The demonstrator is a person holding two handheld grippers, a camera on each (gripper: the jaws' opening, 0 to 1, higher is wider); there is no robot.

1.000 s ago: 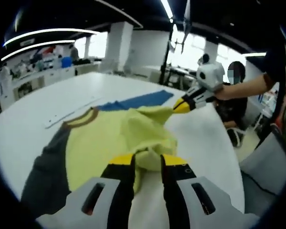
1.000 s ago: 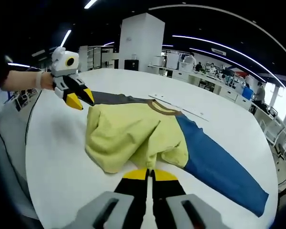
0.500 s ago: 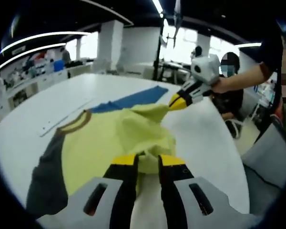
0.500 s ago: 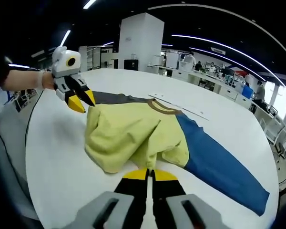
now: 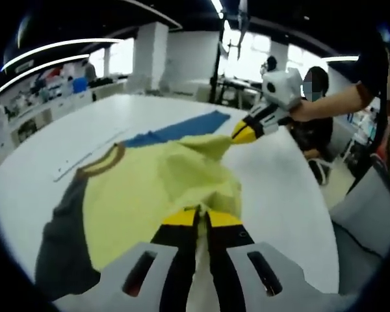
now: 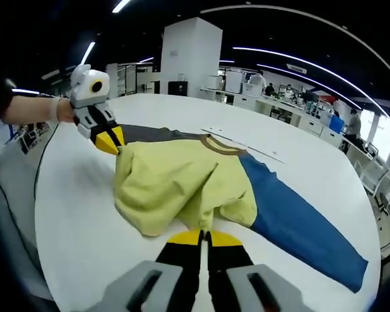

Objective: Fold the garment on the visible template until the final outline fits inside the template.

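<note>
A garment with a yellow body (image 5: 136,195), brown collar (image 5: 104,162), dark grey sleeve (image 5: 62,247) and blue sleeve (image 5: 182,130) lies bunched on a white table (image 5: 279,195). My left gripper (image 5: 201,213) is shut on a fold of the yellow fabric. In the same view my right gripper (image 5: 242,135) pinches the garment's far yellow corner. In the right gripper view my right gripper (image 6: 203,235) is shut on the yellow hem (image 6: 175,182). There my left gripper (image 6: 112,142) grips the opposite yellow edge, with the blue sleeve (image 6: 299,227) stretched to the right.
A pale strip (image 5: 84,166) lies on the table beyond the collar, seen also as a strip (image 6: 247,146) in the right gripper view. A person (image 5: 318,136) sits past the table edge by a grey chair (image 5: 364,227). Desks and benches stand far behind.
My left gripper's jaws have shut on the yellow fabric. In the right gripper view it has come down onto the garment's edge. My right gripper stays shut on the hem.
</note>
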